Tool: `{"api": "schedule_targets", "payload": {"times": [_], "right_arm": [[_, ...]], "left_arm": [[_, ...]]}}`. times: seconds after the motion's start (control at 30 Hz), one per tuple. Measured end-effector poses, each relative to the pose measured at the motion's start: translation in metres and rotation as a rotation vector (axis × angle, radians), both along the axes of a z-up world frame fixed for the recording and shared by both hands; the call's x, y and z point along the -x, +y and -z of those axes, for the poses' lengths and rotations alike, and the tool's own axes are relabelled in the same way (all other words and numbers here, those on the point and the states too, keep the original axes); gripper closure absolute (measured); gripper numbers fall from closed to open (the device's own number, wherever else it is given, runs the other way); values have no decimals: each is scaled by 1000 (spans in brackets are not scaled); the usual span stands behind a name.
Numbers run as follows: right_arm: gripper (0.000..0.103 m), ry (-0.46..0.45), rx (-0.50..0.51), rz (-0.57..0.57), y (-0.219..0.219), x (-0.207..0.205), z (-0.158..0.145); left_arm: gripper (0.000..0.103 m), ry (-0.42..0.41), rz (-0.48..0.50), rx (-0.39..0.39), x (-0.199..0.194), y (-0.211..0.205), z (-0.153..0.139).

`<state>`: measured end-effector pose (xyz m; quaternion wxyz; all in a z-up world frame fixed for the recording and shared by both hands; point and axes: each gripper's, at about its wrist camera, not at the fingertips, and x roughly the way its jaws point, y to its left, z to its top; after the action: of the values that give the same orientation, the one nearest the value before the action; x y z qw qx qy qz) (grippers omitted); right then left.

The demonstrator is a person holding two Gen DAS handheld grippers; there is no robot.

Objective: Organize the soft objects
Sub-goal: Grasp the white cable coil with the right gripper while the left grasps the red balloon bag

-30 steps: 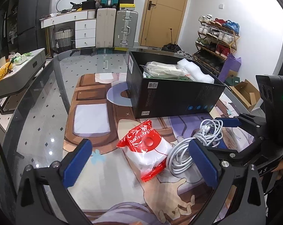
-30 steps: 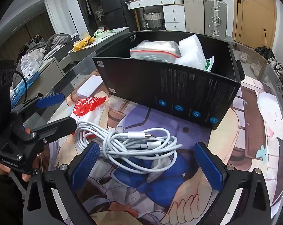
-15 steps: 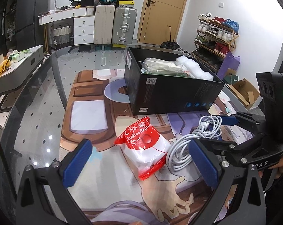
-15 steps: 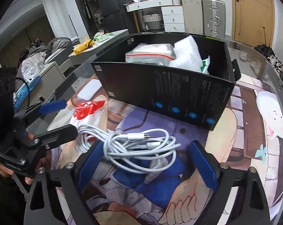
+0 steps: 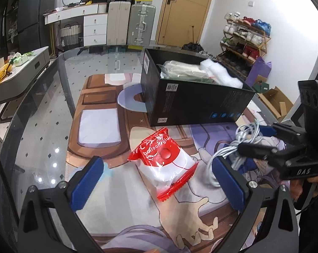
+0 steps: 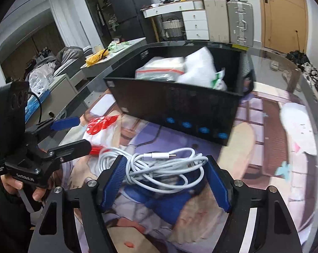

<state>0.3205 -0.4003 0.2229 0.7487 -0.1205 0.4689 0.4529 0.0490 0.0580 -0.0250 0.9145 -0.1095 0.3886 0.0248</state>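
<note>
A coiled white cable (image 6: 159,168) lies on the printed mat between the blue pads of my right gripper (image 6: 165,164). Its jaws are closing and both pads touch the coil's sides. A red and white packet (image 5: 163,162) rests on the mat between the wide-open fingers of my left gripper (image 5: 156,164), which do not touch it. From the left wrist view, the right gripper (image 5: 255,140) is at the right with the cable (image 5: 228,154) in it. From the right wrist view, the left gripper (image 6: 81,132) stands over the packet (image 6: 99,126).
An open black box (image 5: 190,105) stands just behind both items, holding a plastic bag (image 6: 161,69) and white bubble wrap (image 6: 199,67). The mat lies on a glass table (image 5: 43,116). A hand (image 6: 22,187) grips the left tool.
My right gripper's jaws have narrowed from wide open onto the cable coil, and its view has shifted a little. The left gripper and the packet have stayed put.
</note>
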Motion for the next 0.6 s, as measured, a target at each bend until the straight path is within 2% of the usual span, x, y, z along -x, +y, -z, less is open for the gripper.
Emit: {"api": "schedule_targets", "payload": {"times": [0.13, 0.4, 0.5, 0.57, 0.6], "right_arm": [[28, 0, 5, 21, -10, -6, -2], [28, 18, 8, 39, -25, -14, -1], [28, 24, 9, 42, -29, -16, -1], [28, 26, 9, 43, -31, -18, 0], [28, 27, 9, 43, -31, -18, 0]], "left_arm": [[0, 36, -14, -45, -5, -7, 1], [0, 93, -28, -5, -19, -8, 4], [3, 113, -35, 27, -24, -5, 7], [11, 111, -38, 15, -24, -5, 7], [11, 110, -35, 7, -24, -6, 7]]}}
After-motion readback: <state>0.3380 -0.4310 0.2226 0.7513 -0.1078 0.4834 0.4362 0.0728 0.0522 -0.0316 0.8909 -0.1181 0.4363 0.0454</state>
